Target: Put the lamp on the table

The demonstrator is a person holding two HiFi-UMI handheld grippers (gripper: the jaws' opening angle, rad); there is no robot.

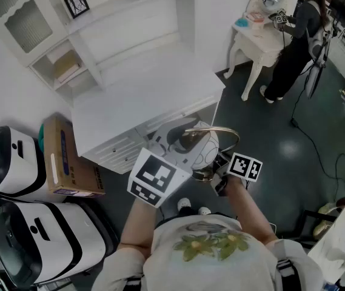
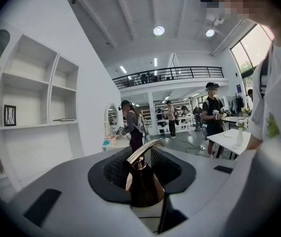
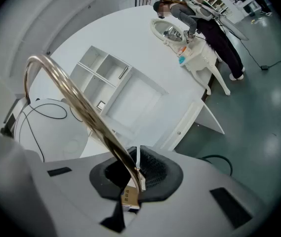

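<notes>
The lamp (image 1: 201,143) has a gold arched tube and a white globe, and I hold it in both grippers in front of the white desk with shelves (image 1: 137,96). My left gripper (image 1: 171,139) is shut on the lamp's bronze cone (image 2: 141,181), which fills the gap between its pads. My right gripper (image 1: 216,165) is shut on the gold tube (image 3: 88,120), which arcs up and left from its jaws (image 3: 130,174); a small paper tag hangs at the grip. The white globe (image 3: 51,127) lies left of the tube. The desk (image 3: 145,98) shows beyond, its top bare.
A cardboard box (image 1: 66,162) and two white-and-black appliances (image 1: 14,162) (image 1: 45,241) stand left of the desk. At the far right another person (image 1: 299,35) stands at a small white vanity table (image 1: 260,44). A cable (image 1: 318,144) runs over the dark floor.
</notes>
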